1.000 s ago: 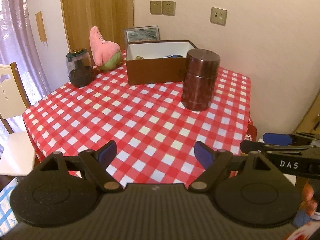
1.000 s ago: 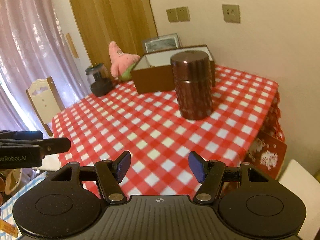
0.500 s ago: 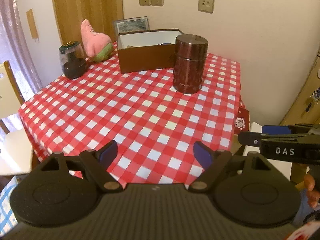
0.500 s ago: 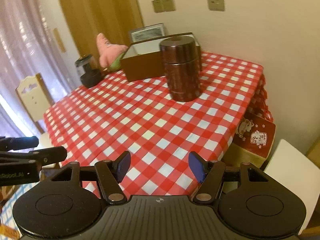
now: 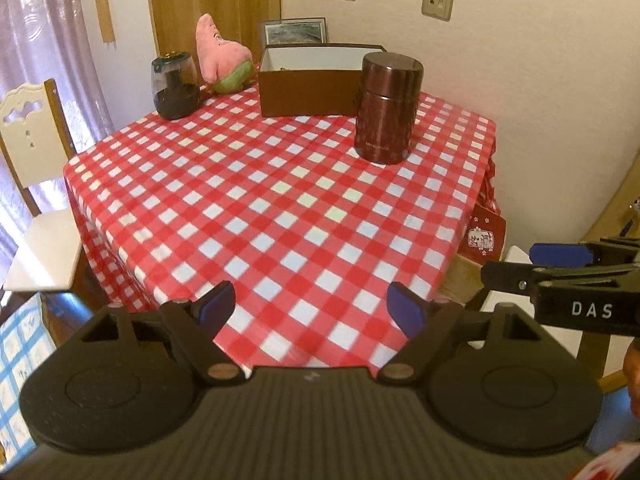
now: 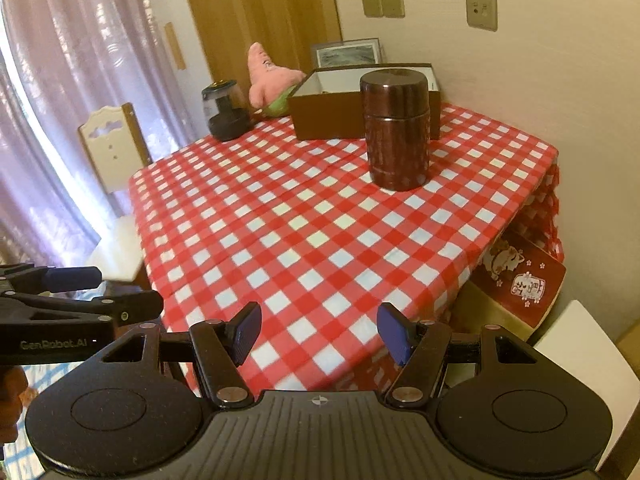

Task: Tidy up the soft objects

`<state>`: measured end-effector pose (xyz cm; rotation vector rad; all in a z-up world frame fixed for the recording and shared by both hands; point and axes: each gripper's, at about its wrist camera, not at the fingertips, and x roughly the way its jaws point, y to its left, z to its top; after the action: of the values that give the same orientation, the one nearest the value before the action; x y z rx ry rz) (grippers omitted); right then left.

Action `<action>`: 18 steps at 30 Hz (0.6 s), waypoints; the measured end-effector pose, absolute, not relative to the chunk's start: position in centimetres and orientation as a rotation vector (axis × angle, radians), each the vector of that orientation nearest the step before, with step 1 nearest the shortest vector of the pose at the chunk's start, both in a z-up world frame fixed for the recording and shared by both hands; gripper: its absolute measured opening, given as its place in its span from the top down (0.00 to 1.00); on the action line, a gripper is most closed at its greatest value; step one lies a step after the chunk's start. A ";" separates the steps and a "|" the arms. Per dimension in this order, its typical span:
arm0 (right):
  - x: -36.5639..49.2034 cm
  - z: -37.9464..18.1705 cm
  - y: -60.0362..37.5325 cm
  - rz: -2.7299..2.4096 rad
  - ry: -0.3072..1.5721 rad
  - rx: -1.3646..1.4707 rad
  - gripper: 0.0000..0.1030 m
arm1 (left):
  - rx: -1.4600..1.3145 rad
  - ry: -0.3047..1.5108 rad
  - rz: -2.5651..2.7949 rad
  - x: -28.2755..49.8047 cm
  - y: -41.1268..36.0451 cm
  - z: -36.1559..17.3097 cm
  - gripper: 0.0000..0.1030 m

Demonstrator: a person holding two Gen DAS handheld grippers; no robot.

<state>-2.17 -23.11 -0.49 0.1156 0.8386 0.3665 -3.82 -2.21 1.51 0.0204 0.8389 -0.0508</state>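
Checked tablecloth (image 5: pixel 280 208) lies bare from near edge to canister (image 5: pixel 387 108).

Both wrist cameras look down over the near edge of the checked table (image 5: pixel 280 200), sharing the brown canister (image 6: pixel 396 128); the right camera views from further right.

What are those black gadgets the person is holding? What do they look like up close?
Each is a matte black plastic tool. The left gripper and right gripper have a ribbed body, two round discs at the sides, hinged black link arms with metal pivot pins, and two fingers tipped with blue pads. White lettering runs along their sides: "DAS" on one, "GenRobot.AI" on the other. No cables show.
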 end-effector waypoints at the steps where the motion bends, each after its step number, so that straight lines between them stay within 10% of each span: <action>1: -2.5 -0.5 -23.4 0.371 0.840 0.116 0.38 | 0.016 0.842 -0.048 -4.2 -2.5 1.5 0.21; 18: -6.3 -0.2 -26.1 0.373 0.835 0.138 0.38 | 0.024 0.818 -0.052 -8.1 -6.0 2.1 0.21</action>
<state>-6.28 -26.08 -0.20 0.1381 0.8345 0.3725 -8.12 -5.96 2.09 0.0240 0.8184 -0.0522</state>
